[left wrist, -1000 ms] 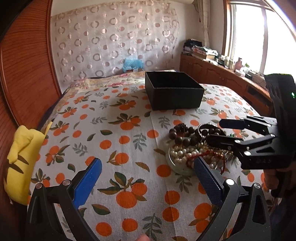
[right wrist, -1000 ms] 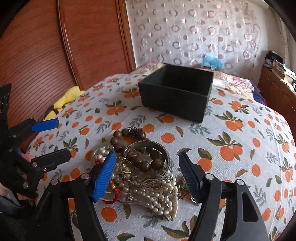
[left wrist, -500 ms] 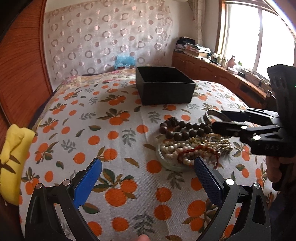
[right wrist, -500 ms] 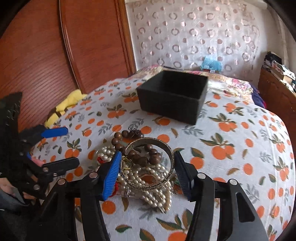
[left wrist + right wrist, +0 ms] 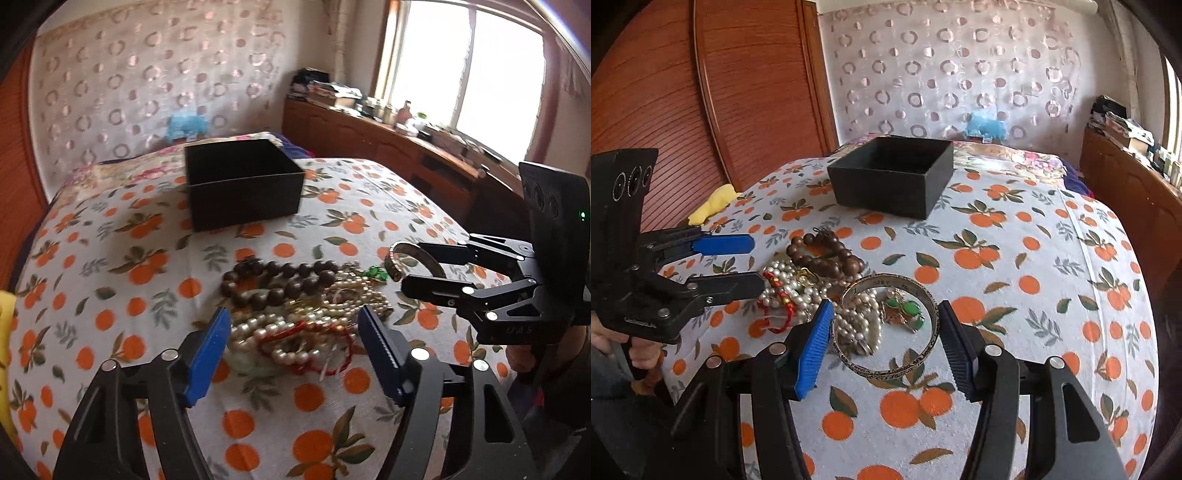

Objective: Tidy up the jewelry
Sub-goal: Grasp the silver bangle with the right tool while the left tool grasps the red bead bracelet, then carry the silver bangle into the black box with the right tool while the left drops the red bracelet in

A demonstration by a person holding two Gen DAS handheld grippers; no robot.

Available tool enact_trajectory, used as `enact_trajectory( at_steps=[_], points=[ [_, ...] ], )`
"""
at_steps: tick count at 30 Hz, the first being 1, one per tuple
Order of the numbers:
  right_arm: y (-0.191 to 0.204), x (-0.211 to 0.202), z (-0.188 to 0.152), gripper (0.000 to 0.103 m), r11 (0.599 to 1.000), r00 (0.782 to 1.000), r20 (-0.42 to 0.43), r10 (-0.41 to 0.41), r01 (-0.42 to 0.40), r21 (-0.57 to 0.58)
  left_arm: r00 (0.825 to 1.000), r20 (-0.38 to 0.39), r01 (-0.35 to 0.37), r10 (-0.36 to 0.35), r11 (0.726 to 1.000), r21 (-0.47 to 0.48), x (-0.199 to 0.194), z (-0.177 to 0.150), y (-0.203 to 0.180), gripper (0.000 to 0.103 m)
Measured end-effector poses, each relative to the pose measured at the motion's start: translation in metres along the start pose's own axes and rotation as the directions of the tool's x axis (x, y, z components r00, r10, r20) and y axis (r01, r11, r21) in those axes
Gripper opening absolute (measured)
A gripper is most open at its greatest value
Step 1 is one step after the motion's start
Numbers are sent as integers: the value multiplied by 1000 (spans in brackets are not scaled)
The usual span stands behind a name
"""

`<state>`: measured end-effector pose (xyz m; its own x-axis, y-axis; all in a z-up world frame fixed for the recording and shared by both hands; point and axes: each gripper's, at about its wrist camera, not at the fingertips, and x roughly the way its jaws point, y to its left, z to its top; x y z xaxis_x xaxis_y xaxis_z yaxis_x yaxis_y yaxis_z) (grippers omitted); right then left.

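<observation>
Your work surface is the bed (image 5: 1052, 258), covered in an orange-print sheet, so everything sits on soft fabric and can shift under a push.

The black box (image 5: 894, 177) stands open-topped at the far end of the bed, well apart from the jewelry. That's likely your drop target, and the open top means you can go in from above. I can't see its floor from here.

The jewelry pile (image 5: 295, 306) sits near you in one heap: brown bead strand (image 5: 827, 254) on the far side, pearls (image 5: 798, 291) and a red cord (image 5: 779, 314) tangled in the middle. Expect strands to drag along if you lift one.

Your right claw (image 5: 882, 343) is holding the silver bangle (image 5: 886, 325) across its width, fingers pressed to the outer rim on both sides. The left view shows the bangle raised off the sheet. A green pendant (image 5: 905, 310) and some pearls show through its ring; I can't tell whether they're snagged.

Your left claw (image 5: 295, 343) is wide, hovering over the near edge of the pile, gripping nothing. Probably staged to pin the heap or take the next piece.
</observation>
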<state>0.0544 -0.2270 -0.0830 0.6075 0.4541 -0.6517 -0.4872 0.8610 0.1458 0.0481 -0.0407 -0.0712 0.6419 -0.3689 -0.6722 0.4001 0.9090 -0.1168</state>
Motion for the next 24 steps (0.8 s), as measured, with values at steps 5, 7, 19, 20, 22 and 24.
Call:
enact_trajectory(
  at_steps=[5, 7, 19, 20, 22, 24],
  points=[
    [-2, 0, -1, 60, 1000, 1000, 0, 0, 0, 5, 999, -32, 8, -7, 999, 31, 13, 5, -2, 44],
    [0, 0, -1, 60, 1000, 1000, -1, 1, -1, 2, 999, -41, 15, -14, 999, 38, 15, 5, -1, 42],
    [5, 1, -1, 60, 1000, 1000, -5, 1, -1, -1, 997, -65, 32, -27, 996, 79, 9, -9, -8, 13],
    [4, 1, -1, 60, 1000, 1000, -4, 1, -1, -1, 998, -64, 34, -29, 996, 79, 7, -10, -9, 12],
    [5, 2, -1, 60, 1000, 1000, -6, 1, -1, -3, 998, -55, 31, -27, 997, 72, 2, -12, -8, 6],
    [6, 3, -1, 60, 1000, 1000, -8, 1, -2, -3, 999, -43, 28, -25, 998, 61, -3, -14, -8, 6]
  ],
)
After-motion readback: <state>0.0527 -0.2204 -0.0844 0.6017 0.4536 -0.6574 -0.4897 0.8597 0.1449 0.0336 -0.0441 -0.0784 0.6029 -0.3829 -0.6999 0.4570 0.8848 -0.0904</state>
